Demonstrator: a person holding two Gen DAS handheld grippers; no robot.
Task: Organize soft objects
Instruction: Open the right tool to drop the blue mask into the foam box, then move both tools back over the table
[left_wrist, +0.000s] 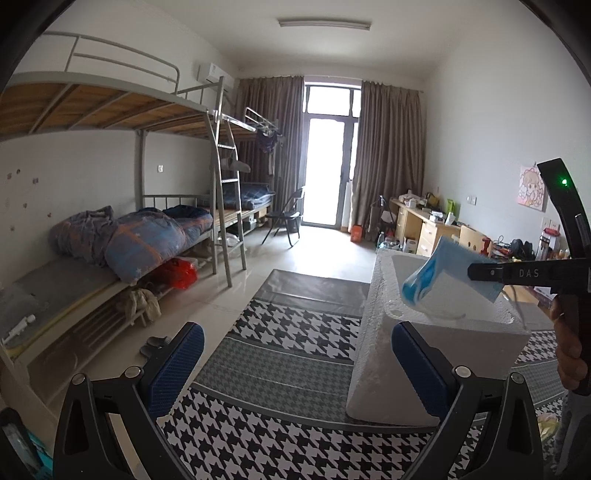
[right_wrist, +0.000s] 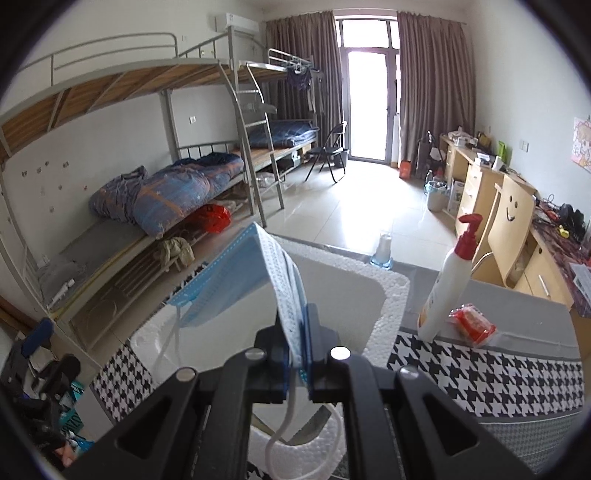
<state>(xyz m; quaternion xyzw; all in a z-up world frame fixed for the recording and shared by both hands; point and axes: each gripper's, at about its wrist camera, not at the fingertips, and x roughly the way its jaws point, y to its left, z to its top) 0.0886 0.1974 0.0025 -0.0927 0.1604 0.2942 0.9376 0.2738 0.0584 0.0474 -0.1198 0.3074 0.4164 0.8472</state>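
Observation:
A blue face mask (right_wrist: 236, 280) hangs folded over the open white foam box (right_wrist: 391, 295), its white ear loops dangling below. My right gripper (right_wrist: 297, 347) is shut on the mask's edge, pads pressed against it. In the left wrist view the same mask (left_wrist: 443, 275) is pinched by the right gripper (left_wrist: 487, 275) above the foam box (left_wrist: 373, 343), and a hand (left_wrist: 570, 350) grips the handle. My left gripper (left_wrist: 295, 365) stands open with nothing between its blue pads (left_wrist: 173, 365), just left of the box.
The box rests on a houndstooth cloth (right_wrist: 480, 376) over a table. A white pump bottle with a red cap (right_wrist: 448, 280) and a red packet (right_wrist: 472, 325) stand right of the box. Bunk beds (left_wrist: 129, 236) line the left wall, desks (right_wrist: 517, 229) the right.

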